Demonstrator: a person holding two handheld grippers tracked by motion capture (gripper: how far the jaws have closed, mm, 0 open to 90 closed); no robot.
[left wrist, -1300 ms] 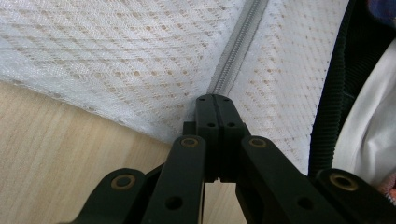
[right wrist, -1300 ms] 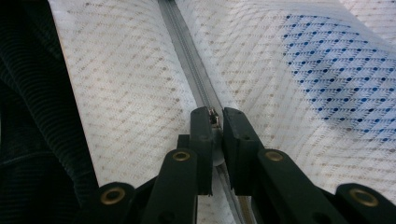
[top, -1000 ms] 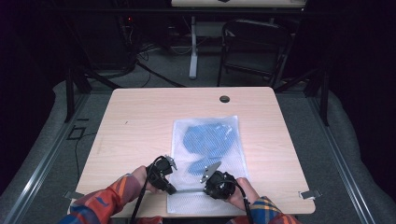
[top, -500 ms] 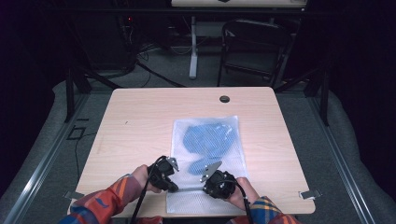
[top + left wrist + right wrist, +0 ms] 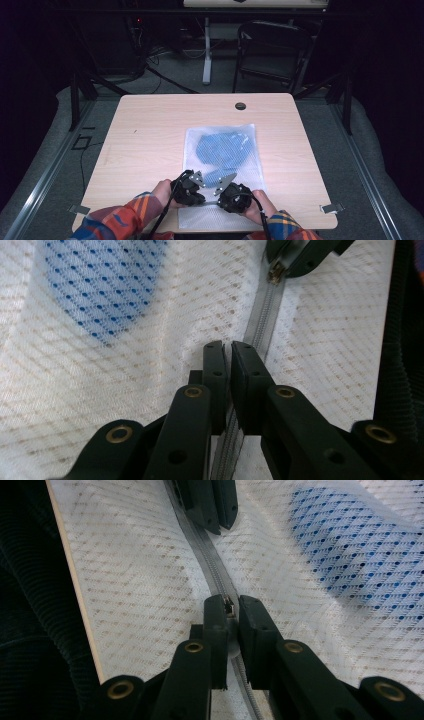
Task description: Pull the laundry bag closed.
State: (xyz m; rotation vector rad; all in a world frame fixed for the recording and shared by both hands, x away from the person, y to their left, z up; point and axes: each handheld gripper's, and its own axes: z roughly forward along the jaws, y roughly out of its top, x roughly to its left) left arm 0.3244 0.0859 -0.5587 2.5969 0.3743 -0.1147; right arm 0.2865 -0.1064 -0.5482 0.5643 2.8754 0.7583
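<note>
No brand, label or writing is readable on the white mesh zip bag (image 5: 222, 165), which lies flat on the wooden table (image 5: 145, 140), towards the near edge and a bit right of centre. A blue garment (image 5: 222, 150) shows through the mesh in its far half. The bag's long axis runs near-to-far, while the grey zipper (image 5: 260, 325) crosses the near end, roughly left-right. The left gripper (image 5: 229, 351) sits over the zipper tape, and its jaws have just been easing apart; a thin slit shows between them and the tape runs under that gap, but whether the pads still pinch it is hard to tell from this angle. The right gripper (image 5: 231, 605) is clenched on the zipper slider (image 5: 229, 604), approx. mid-zipper. The two grippers sit near each other.
</note>
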